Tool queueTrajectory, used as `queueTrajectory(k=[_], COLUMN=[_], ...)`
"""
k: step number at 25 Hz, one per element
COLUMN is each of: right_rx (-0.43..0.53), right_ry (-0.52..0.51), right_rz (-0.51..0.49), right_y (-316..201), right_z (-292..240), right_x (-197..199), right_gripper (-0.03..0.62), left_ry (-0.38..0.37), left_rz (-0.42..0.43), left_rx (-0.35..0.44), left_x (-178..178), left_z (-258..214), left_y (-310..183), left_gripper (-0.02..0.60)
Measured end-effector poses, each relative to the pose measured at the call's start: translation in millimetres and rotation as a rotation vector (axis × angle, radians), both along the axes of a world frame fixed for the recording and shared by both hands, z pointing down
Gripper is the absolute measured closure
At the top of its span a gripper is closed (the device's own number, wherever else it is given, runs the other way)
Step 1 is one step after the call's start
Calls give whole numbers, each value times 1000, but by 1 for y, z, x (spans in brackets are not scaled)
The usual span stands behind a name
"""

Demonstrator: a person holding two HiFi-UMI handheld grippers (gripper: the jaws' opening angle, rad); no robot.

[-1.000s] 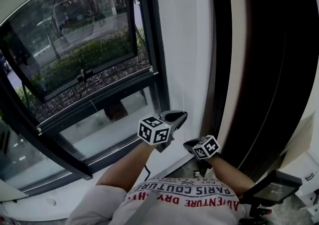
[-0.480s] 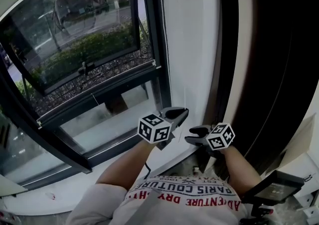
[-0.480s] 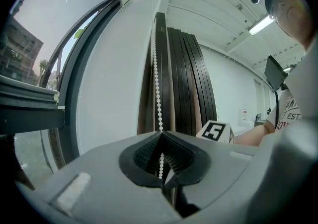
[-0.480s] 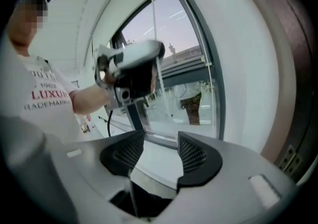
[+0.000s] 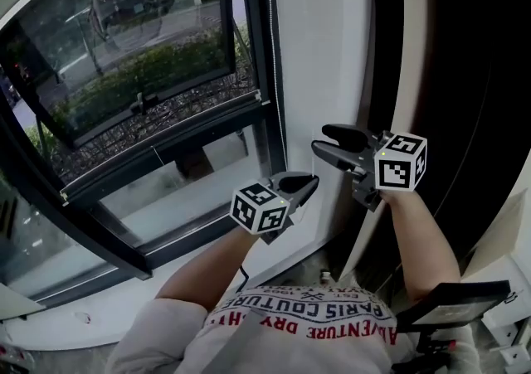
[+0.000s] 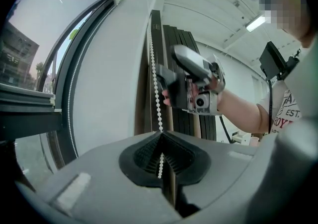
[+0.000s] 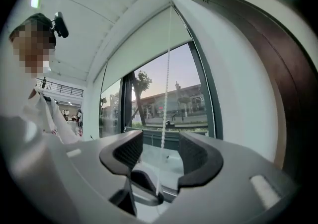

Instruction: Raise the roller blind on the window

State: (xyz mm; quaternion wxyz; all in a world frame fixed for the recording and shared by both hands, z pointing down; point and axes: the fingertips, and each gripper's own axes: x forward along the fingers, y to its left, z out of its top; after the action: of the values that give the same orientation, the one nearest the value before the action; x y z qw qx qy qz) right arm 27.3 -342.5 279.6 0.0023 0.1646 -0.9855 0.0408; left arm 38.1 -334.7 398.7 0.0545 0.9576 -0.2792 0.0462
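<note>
A white bead chain [image 6: 155, 69] hangs along the white wall beside the window frame; in the head view it shows as the bead chain [image 5: 270, 41]. My left gripper [image 5: 307, 183] is low and shut on the chain [image 6: 160, 161], which runs up out of its closed pads. Above it and to the right, my right gripper [image 5: 320, 138] stands open. In the right gripper view the chain [image 7: 165, 104] passes between the wide jaws of the right gripper [image 7: 161, 153] without touching the pads. The white roller blind [image 7: 144, 54] covers the upper part of the window.
The dark window frame [image 5: 264, 115] stands left of the chain, with a narrow white wall strip [image 5: 323, 49] behind it. A tall dark brown panel [image 5: 465, 74] rises on the right. A black device on a stand [image 5: 452, 306] sits at the lower right.
The right gripper let go, opened wide and rose from beside the left gripper to a spot higher along the chain. The left gripper stayed low, still shut on the chain.
</note>
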Motion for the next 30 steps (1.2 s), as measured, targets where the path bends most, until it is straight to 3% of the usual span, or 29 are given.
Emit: queueTrajectory(k=[5, 13, 19, 25, 30], right_rx=[62, 74, 37, 108, 65], right_ry=[0, -2, -28, 94, 115], right_rz=[-14, 22, 25, 66, 81], right_y=[-10, -22, -28, -27, -28], right_z=[-43, -70, -66, -44, -9], right_x=[-18, -18, -14, -21, -21], right_gripper=[401, 582, 586, 588, 588], left_ry=[-13, -32, -45, -89, -117], left_rz=[10, 4, -6, 15, 2], left_rx=[-4, -1, 8, -47, -87], left_x=[8, 11, 12, 12, 9], left_z=[1, 2, 5, 27, 61], left_y=[-2, -8, -11, -16, -15], left_gripper=[572, 574, 574, 572, 574])
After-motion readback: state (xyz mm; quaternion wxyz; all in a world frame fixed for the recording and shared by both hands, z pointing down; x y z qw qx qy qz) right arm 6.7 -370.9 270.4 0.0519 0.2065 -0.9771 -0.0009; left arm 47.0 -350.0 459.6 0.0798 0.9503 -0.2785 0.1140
